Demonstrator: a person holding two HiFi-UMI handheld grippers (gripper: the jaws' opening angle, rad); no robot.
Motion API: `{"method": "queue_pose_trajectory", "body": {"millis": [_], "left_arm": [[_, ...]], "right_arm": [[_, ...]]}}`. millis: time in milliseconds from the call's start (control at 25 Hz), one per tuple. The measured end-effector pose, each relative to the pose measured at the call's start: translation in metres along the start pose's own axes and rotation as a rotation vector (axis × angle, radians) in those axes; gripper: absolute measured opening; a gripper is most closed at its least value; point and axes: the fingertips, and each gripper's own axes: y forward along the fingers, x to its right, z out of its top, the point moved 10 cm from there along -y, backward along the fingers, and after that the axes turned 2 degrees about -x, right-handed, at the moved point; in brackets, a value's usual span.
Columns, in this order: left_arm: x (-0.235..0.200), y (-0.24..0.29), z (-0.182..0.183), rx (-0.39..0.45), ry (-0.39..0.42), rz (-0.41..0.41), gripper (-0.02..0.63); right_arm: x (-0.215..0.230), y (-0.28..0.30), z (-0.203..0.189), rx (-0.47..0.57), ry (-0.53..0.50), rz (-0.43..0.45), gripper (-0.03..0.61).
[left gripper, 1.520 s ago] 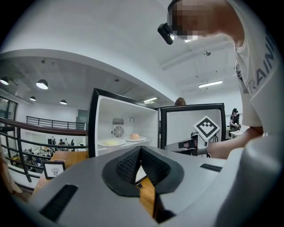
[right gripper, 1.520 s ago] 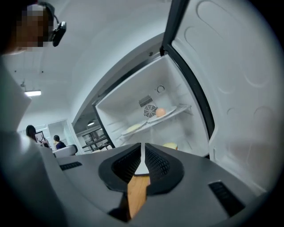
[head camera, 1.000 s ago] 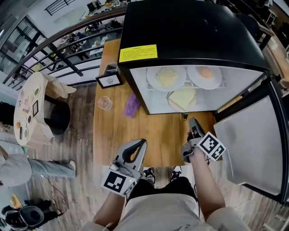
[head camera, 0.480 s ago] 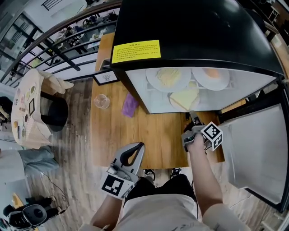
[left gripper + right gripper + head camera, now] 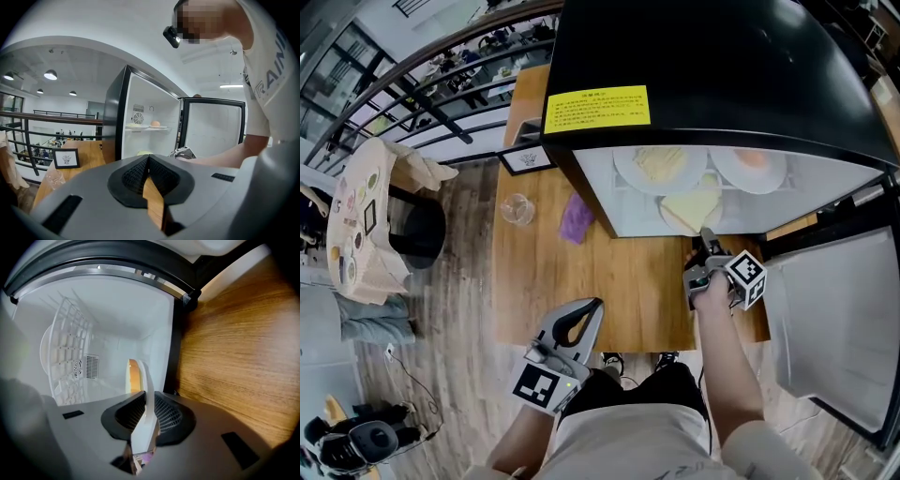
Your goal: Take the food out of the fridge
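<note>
Right claw (image 5: 706, 246) had just squeezed in, clamped on the plate (image 5: 686, 208) rim at 12 o'clock; left claw (image 5: 589, 309) sat pinched together, empty.

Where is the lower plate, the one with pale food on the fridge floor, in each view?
Head view: lower plate, right of centre, above the middle, at the fridge mouth.
Left gripper view: lower plate, centre, a pale sliver inside the fridge.
Right gripper view: lower plate, centre, edge-on.
Shared landmark: the wooden table.
</note>
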Motion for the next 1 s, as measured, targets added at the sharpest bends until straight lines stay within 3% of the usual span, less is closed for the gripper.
{"method": "queue_pose_trajectory", "body": {"millis": [440, 1000], "left_arm": [[-0.002, 0.001, -0.003, -0.001, -0.007, -0.002, 0.009], [0.005, -0.004, -0.002, 0.009, -0.01, -0.02, 0.009]], "right_arm": [[-0.002, 0.004, 0.001, -0.002, 0.031, 0.016, 0.032], [-0.013, -0.01, 0.002, 0.04, -0.003, 0.212, 0.025]]}}
